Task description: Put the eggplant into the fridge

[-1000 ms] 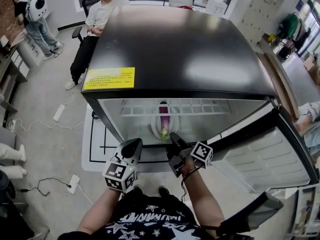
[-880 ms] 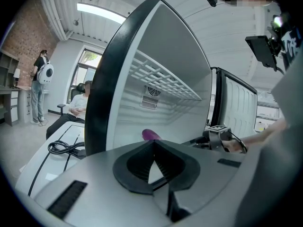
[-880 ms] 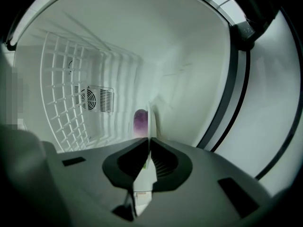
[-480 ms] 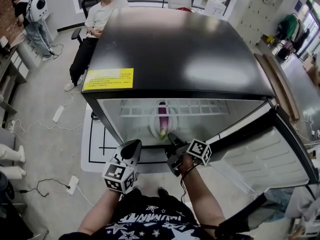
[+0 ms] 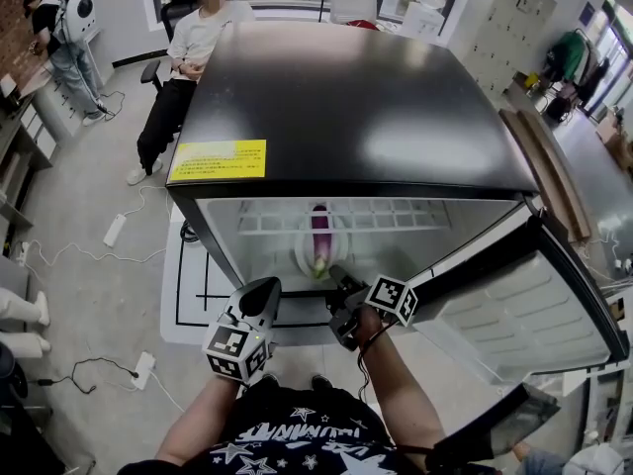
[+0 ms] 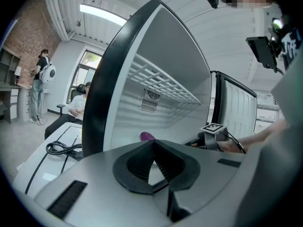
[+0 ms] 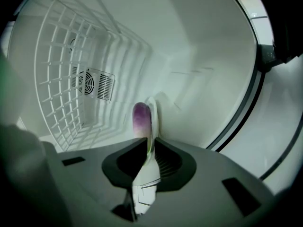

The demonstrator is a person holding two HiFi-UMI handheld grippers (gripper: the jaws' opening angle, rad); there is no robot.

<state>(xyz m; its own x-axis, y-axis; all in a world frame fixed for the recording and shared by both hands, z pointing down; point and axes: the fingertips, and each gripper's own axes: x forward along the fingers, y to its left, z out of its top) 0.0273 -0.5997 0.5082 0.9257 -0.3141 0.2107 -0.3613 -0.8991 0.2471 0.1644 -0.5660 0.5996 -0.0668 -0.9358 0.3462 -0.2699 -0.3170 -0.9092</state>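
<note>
A purple eggplant (image 5: 320, 231) lies on a white plate (image 5: 302, 255) inside the open fridge (image 5: 356, 97), on its lower floor under a wire shelf (image 5: 396, 213). My right gripper (image 5: 336, 273) reaches into the fridge opening and is shut on the plate's near rim. In the right gripper view the plate (image 7: 152, 112) runs edge-on between the jaws of the right gripper (image 7: 149, 148), with the eggplant (image 7: 141, 118) just beyond. My left gripper (image 5: 267, 290) hangs outside the opening to the left, shut and empty. The left gripper view shows the left gripper (image 6: 153, 145) and the eggplant's tip (image 6: 147, 136).
The fridge door (image 5: 524, 305) stands open to the right. A person sits on a chair (image 5: 193, 47) behind the fridge on the left, and another person (image 5: 64, 28) stands farther left. Cables and a power strip (image 5: 117, 224) lie on the floor.
Both grippers, the plate and the eggplant stay almost where they were. Only the head view has shifted slightly.
</note>
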